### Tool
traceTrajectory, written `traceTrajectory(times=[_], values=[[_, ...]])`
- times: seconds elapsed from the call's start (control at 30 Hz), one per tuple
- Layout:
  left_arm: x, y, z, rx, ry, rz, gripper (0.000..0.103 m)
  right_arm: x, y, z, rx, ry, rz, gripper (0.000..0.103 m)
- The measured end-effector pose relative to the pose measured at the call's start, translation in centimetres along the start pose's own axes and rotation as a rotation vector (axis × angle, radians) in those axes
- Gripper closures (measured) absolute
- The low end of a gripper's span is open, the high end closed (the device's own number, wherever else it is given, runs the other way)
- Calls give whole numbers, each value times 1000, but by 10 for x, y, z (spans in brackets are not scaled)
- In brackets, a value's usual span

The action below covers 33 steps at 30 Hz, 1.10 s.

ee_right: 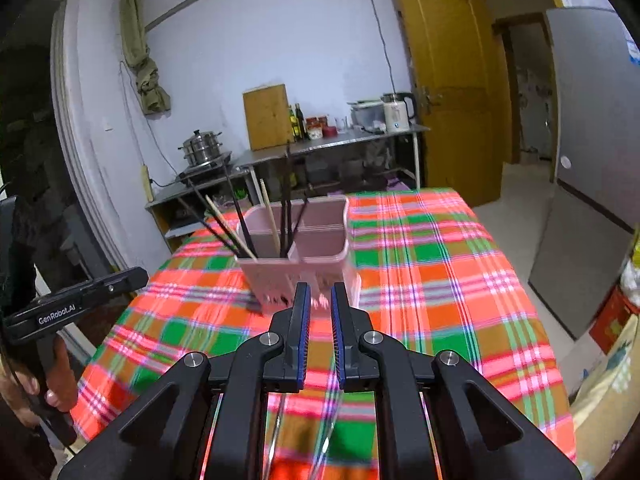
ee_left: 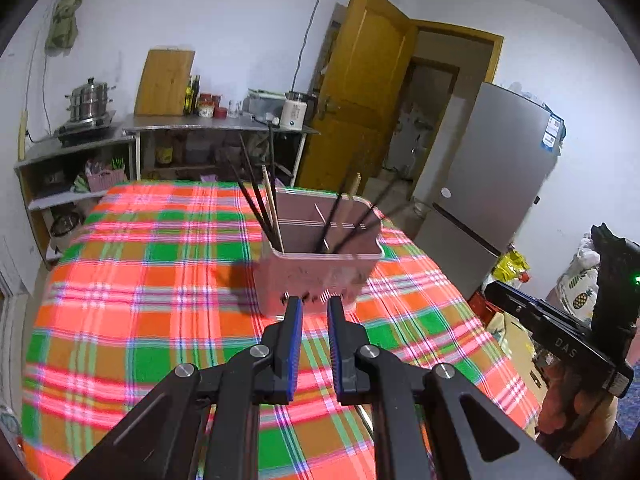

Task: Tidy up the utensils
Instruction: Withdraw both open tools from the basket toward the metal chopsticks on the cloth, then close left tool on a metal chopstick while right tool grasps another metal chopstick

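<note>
A pink divided utensil holder (ee_left: 320, 276) (ee_right: 288, 276) stands on the table's plaid cloth (ee_left: 140, 280) (ee_right: 440, 280). Several dark chopsticks (ee_left: 256, 200) (ee_right: 240, 216) and pale wooden ones (ee_left: 272, 204) (ee_right: 270, 216) lean out of its compartments. My left gripper (ee_left: 315, 302) hovers just short of the holder's near wall, jaws nearly together with nothing between them. My right gripper (ee_right: 320, 286) points at the holder from the other side, also narrowed and holding nothing. Each view catches the hand (ee_left: 568, 396) (ee_right: 24, 384) that holds the other gripper at its edge.
Behind the table a steel counter (ee_left: 216, 124) (ee_right: 340, 140) carries a steamer pot (ee_left: 90, 100), a wooden board (ee_left: 164, 82), bottles and a kettle (ee_left: 294, 112). A yellow door (ee_left: 360, 100) stands open. A grey fridge (ee_left: 488, 168) is at the right.
</note>
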<state>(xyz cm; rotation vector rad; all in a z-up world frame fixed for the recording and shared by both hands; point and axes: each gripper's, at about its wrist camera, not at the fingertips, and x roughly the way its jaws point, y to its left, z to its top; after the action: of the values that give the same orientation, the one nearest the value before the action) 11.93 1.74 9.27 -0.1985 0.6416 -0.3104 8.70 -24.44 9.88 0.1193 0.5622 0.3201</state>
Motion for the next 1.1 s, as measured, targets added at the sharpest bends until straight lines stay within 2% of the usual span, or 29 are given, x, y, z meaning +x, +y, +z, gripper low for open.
traceTrajectory(times=[0.2,0.5,0.9,1.1], values=[[4,-3,-27,-17,37,-16,91,-8,-14,-24,33,30,-13,93],[24,-5,-50,-31,110,-18,91,-1,-22,-50,67,80,-13,93],[57,-8,-71,-53,202,-25,91,30,-24,-74,87,180,5,93],[81,-5,-77,-85,257,-35,91,62,-19,-87,80,263,16,92]])
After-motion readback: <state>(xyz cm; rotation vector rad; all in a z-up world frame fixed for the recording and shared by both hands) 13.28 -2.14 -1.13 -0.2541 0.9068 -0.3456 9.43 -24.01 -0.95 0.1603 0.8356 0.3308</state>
